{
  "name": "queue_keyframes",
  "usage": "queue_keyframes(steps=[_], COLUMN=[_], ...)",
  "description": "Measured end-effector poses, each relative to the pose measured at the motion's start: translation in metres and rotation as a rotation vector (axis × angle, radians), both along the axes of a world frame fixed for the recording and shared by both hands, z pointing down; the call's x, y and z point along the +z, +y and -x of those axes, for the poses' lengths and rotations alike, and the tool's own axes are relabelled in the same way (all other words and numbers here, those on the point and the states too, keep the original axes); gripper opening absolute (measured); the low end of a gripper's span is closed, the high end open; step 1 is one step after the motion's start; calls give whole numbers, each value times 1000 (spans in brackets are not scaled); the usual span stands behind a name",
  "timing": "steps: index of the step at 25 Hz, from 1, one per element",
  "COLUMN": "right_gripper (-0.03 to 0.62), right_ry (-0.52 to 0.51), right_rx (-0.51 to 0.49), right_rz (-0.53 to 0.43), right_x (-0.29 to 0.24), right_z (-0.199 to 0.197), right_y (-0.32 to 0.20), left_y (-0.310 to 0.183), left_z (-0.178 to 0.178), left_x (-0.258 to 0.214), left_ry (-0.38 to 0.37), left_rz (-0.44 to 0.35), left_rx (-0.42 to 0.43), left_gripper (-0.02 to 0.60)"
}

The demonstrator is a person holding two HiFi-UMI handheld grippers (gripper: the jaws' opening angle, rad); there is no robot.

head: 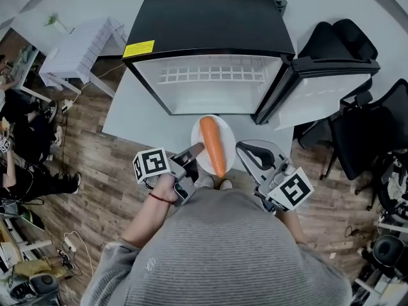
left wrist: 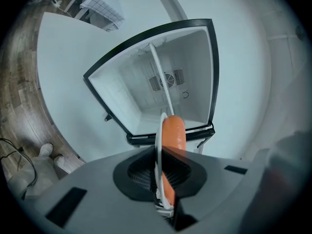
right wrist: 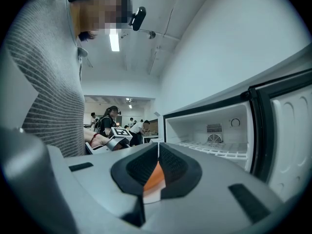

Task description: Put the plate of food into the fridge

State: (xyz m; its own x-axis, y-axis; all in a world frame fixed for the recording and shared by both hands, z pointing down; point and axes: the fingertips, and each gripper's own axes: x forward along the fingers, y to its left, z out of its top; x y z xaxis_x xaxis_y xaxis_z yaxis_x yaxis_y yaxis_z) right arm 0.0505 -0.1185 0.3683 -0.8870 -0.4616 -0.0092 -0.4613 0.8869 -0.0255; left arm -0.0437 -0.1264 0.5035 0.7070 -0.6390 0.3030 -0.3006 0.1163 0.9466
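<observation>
The plate, bearing a carrot, hangs just before the open fridge. The left gripper pinches its left rim, the right gripper its right rim, jaws nearly together.

Looks steeply down from the head, over the person's shoulders, onto the left gripper and right gripper, with the open fridge just beyond their tips. Rides the left gripper, close behind its jaws, tilted, sighting along the plate edge and carrot into that same fridge cavity. Rides the right gripper, facing level across its jaws toward the left gripper's marker cube, sharing carrot and fridge interior.
</observation>
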Motion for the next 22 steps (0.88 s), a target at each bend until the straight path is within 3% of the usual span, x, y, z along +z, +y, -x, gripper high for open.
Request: queue_keyframes(steps=[16, 22], right_gripper=[15, 15], right_ry=[2, 4], right_rx=[15, 14], right_rz=[2, 2], right_x=[2, 1], right_z=[7, 7], right_y=[-18, -23], left_y=[-47, -64], left_z=[8, 11], left_x=[-23, -23], left_ry=[3, 5], left_rz=[-36, -22], left_rx=[36, 13], left_gripper=[34, 34])
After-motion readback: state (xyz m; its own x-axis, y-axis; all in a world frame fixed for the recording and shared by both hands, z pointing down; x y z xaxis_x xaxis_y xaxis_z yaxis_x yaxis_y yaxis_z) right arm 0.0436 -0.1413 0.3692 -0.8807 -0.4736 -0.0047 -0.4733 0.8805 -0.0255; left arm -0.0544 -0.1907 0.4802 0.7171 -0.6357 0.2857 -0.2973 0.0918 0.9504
